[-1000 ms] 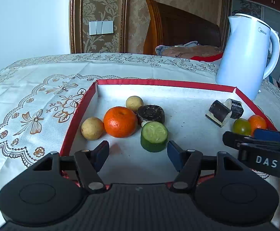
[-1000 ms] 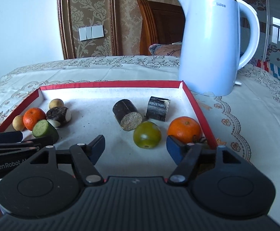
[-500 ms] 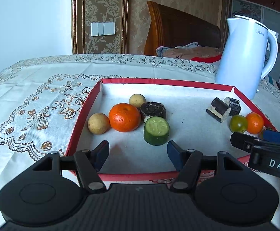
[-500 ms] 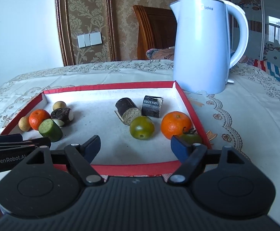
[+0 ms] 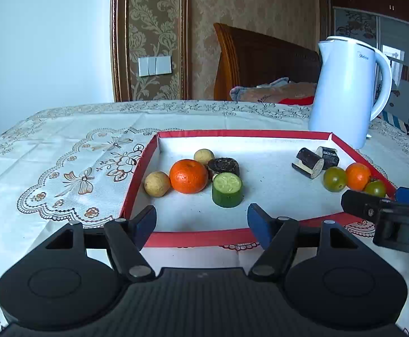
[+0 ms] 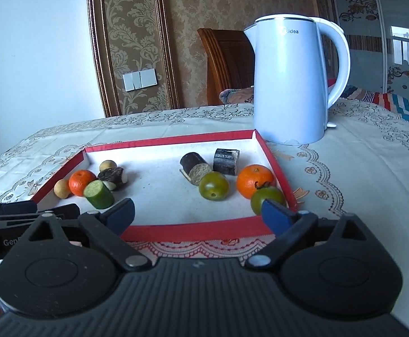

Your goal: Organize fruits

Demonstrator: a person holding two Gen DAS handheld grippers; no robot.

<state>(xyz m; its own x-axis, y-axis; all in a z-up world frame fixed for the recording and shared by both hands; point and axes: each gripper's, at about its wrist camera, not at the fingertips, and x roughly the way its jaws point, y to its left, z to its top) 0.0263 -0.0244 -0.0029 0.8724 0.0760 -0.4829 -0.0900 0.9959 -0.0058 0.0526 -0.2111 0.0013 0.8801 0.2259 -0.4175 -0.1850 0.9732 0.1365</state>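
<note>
While the left gripper (image 5: pixel 201 221) hangs released, holding nothing, just short of the red-rimmed tray (image 5: pixel 193 238), its view shows a tangerine (image 5: pixel 188 176), cucumber chunk (image 5: pixel 227 189) and two pale round fruits by the tray's left wall. From the right wrist view, the right gripper (image 6: pixel 197 214) is also spread and empty at the tray's near rim, with two green tomatoes (image 6: pixel 213 186) and a second tangerine (image 6: pixel 254 180) by the tray's right wall, kettle (image 6: pixel 290 84) behind its far corner.
</note>
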